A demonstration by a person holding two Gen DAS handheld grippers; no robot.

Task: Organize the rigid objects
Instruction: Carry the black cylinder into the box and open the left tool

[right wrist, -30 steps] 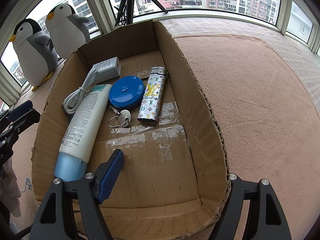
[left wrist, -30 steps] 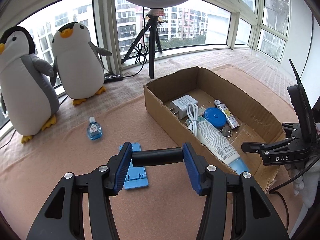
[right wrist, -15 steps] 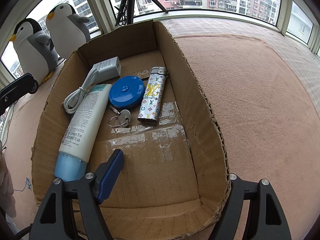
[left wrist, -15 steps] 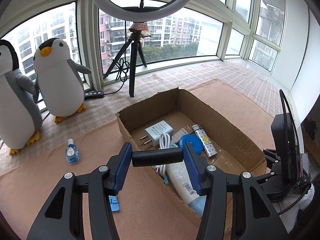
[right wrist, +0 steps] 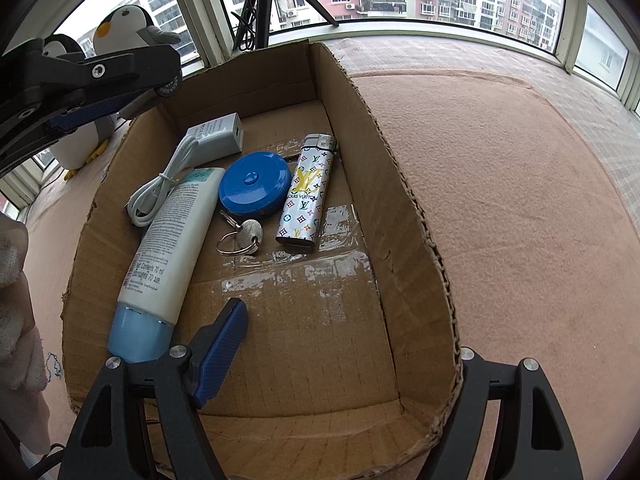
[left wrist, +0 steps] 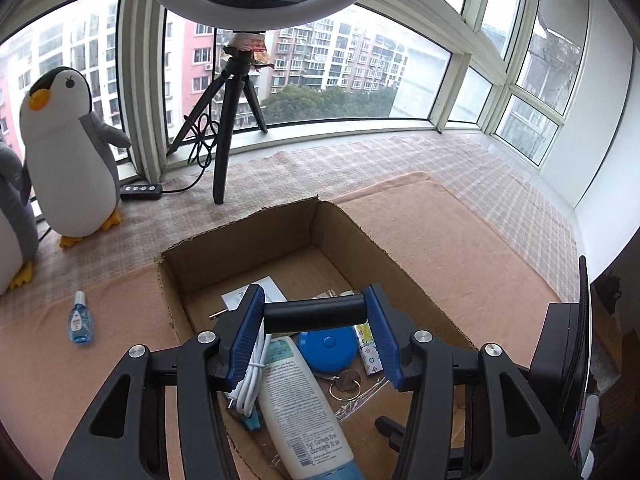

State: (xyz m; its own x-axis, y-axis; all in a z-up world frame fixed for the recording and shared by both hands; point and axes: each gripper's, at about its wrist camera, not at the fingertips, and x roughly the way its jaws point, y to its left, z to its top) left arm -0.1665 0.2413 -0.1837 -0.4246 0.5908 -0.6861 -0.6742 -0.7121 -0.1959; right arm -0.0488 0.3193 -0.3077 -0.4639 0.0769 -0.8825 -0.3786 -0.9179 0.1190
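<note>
My left gripper (left wrist: 316, 314) is shut on a black cylinder (left wrist: 316, 314), held level above the open cardboard box (left wrist: 240, 248). In the box lie a white tube (right wrist: 168, 232), a blue round tape measure (right wrist: 254, 186), a patterned lighter (right wrist: 306, 192), a white charger (right wrist: 218, 136) with its cable (right wrist: 154, 196), and a key ring (right wrist: 242, 240). My right gripper (right wrist: 340, 344) is open and straddles the box's near right wall, its left finger inside. The left gripper shows at the upper left of the right wrist view (right wrist: 80, 92).
A small blue bottle (left wrist: 81, 319) stands on the tan mat left of the box. Two plush penguins (left wrist: 68, 152) stand by the window. A ring-light tripod (left wrist: 230, 120) and a power strip (left wrist: 141, 192) are behind the box.
My left gripper has carried the black cylinder up and to the right, from above the mat to over the box. The blue stand on the mat has left its view. The right gripper has stayed put.
</note>
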